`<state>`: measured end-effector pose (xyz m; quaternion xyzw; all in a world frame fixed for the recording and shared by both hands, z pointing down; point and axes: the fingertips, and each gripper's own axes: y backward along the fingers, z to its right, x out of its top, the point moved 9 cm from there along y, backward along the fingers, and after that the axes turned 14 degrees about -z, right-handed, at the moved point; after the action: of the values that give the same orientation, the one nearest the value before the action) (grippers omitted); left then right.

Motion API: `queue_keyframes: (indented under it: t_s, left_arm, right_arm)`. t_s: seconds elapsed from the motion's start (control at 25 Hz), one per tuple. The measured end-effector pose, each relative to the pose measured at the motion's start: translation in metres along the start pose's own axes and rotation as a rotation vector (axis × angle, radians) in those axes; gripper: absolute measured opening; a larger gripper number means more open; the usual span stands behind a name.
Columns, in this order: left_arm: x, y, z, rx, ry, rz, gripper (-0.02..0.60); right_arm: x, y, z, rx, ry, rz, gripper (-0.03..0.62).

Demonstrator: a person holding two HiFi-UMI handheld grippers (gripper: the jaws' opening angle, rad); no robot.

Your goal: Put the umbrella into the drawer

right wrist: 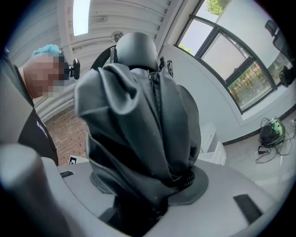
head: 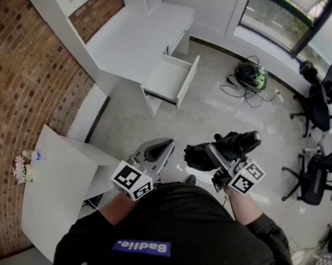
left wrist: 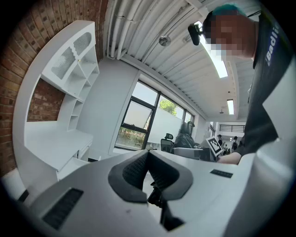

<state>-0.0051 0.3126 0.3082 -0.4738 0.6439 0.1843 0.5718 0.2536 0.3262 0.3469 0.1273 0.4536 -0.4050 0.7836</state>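
Observation:
A folded black umbrella [head: 224,148] lies crosswise between the jaws of my right gripper [head: 218,156], which is shut on it at about chest height. In the right gripper view the umbrella's bunched fabric [right wrist: 138,115] fills the frame and the pads press on its lower part. My left gripper [head: 156,152] hangs beside it to the left, shut, its dark pads [left wrist: 134,171] meeting with nothing between them. The white drawer [head: 169,79] stands pulled out of the white desk [head: 138,38] ahead, and nothing shows inside it.
A white table [head: 61,190] at my left carries a small bottle and flowers [head: 24,168]. On the floor to the right of the drawer lies a green-and-black device with cables [head: 251,75]. Office chairs [head: 319,107] stand at the right. A brick wall [head: 30,65] runs along the left.

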Motion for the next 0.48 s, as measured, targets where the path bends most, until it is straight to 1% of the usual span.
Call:
queue_keyframes:
  t_s: [0.48]
  left_arm:
    - [-0.0015, -0.0022, 0.0058, 0.020, -0.004, -0.018, 0.002]
  right_arm:
    - [-0.0001, 0.0003, 0.0079, 0.017, -0.011, -0.038, 0.259]
